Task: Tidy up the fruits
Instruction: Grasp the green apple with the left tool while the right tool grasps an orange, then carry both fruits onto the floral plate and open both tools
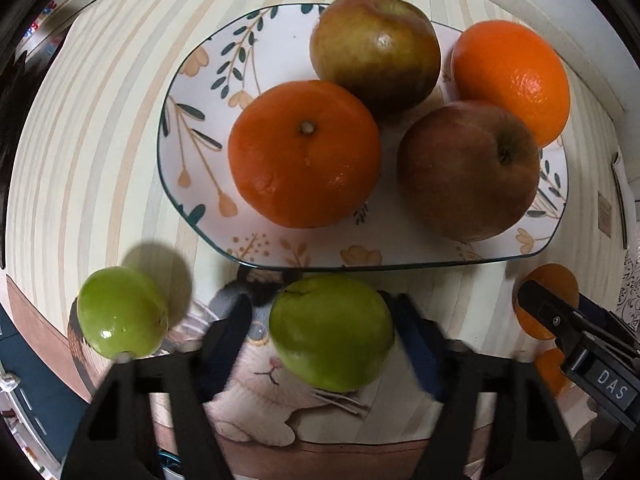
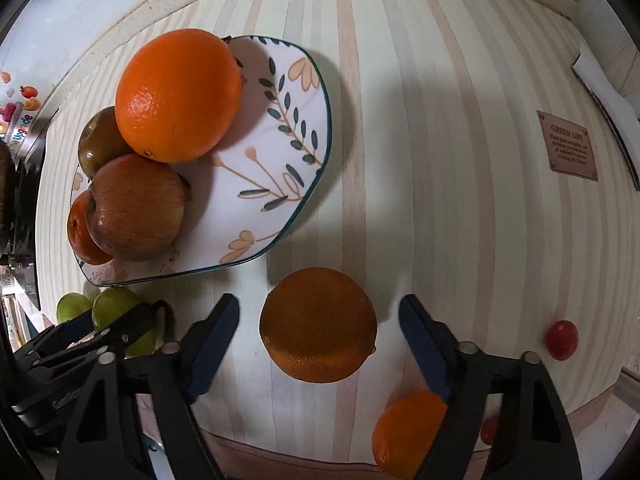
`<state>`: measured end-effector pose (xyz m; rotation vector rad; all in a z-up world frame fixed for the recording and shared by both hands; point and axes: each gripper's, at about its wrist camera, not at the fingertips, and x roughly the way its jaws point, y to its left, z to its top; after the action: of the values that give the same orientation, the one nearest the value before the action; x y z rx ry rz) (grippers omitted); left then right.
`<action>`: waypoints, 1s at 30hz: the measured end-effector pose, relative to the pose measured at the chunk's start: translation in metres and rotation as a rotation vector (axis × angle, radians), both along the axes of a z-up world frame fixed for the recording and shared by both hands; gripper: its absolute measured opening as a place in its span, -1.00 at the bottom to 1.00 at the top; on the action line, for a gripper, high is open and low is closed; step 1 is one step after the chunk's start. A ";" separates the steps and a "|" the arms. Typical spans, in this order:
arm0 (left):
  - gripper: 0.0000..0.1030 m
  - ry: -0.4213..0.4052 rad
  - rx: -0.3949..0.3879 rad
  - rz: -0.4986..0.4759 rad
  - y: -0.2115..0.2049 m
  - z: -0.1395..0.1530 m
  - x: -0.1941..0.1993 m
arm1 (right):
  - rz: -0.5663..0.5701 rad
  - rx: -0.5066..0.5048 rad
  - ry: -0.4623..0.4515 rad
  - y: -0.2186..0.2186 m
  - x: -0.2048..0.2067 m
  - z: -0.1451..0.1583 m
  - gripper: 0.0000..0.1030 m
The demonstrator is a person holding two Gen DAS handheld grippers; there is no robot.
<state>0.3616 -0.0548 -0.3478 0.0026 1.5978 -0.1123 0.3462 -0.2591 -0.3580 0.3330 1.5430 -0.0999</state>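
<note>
A floral plate holds two oranges and two red-brown apples; it also shows in the right wrist view. My left gripper is open around a green apple that lies on the cloth just in front of the plate. A second green apple lies to its left. My right gripper is open around an orange on the cloth, its fingers apart from the fruit. The right gripper shows at the right of the left wrist view.
Another orange lies near the front edge under my right finger. Two small red tomatoes lie at the right. A striped tablecloth with a brown label covers the table. The wall edge runs behind the plate.
</note>
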 end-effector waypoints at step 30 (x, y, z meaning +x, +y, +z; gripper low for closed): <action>0.06 -0.116 -0.117 -0.021 -0.006 0.101 -0.063 | 0.023 0.141 -0.156 0.012 -0.014 0.073 0.12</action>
<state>0.2990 -0.0608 -0.2465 -0.0641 1.4737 -0.2180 0.3319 -0.2472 -0.2853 0.4245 1.4023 0.0525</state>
